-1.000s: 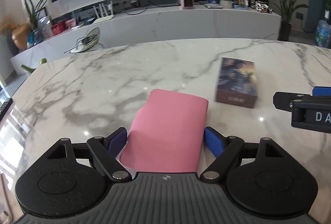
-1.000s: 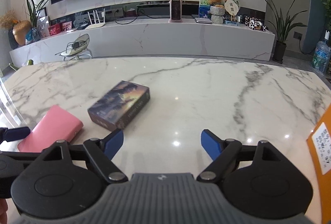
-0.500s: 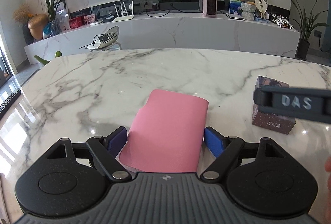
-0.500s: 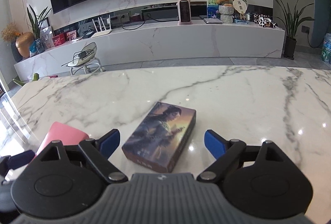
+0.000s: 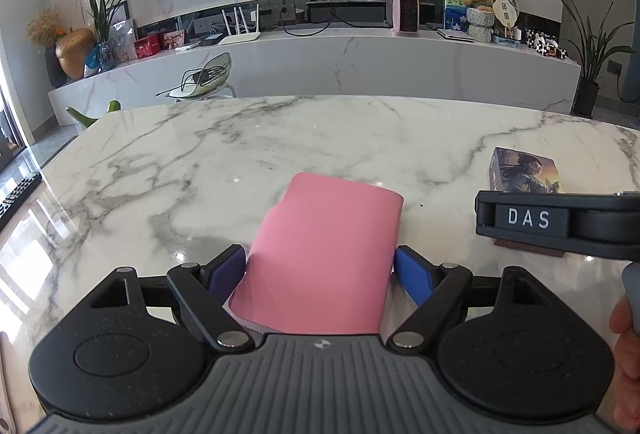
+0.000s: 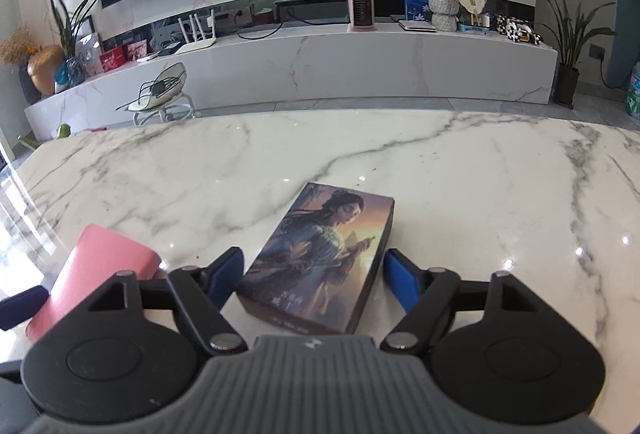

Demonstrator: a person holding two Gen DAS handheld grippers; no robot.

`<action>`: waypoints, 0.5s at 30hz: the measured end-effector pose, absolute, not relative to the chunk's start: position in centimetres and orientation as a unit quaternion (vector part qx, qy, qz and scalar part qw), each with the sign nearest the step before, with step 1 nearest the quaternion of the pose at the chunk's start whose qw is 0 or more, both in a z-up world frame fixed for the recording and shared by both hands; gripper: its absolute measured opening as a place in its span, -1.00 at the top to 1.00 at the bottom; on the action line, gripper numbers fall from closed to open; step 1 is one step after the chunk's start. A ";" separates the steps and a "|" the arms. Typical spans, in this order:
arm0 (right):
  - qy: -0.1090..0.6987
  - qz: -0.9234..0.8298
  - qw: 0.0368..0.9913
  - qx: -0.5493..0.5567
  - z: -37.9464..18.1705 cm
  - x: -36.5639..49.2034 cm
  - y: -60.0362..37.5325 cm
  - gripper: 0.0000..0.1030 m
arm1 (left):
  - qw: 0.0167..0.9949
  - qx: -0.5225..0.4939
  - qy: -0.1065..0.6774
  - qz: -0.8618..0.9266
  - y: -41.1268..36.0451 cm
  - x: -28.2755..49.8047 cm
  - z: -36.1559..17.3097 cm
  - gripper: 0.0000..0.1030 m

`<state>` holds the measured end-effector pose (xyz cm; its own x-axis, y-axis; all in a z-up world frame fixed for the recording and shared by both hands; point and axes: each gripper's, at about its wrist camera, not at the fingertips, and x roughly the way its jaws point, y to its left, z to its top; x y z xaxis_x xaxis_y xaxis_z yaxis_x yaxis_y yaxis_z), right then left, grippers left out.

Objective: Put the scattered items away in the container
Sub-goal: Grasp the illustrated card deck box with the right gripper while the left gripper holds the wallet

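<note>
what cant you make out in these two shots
- The container: in neither view, so its place is unknown.
- Illustrated box: in the left wrist view the right tongs cover its near half.
- Pink pouch: near end hidden behind the left tongs body; in the right wrist view it is partly covered too.
- Box's side lettering: too small to read.

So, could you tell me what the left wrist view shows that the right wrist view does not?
Only the left wrist view shows the left gripper clamping the pink pouch, and a hand. Only the right wrist view shows the right gripper, jaws closing around the illustrated box with gaps still visible. Both show pouch, box and marble table.
</note>
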<state>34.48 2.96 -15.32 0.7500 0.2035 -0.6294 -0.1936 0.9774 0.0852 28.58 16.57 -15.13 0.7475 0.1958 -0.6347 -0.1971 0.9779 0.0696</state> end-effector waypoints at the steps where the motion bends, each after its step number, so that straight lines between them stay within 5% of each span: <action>1: 0.338 0.109 0.935 0.004 -15.3 34.3 2.9 -0.42 | 0.935 -0.001 0.340 0.104 16.6 28.5 -15.1 -0.84; 15: 0.378 0.133 0.916 -0.033 -14.4 28.7 -0.4 -0.22 | 0.930 0.015 0.360 0.074 14.8 26.4 -14.7 -0.83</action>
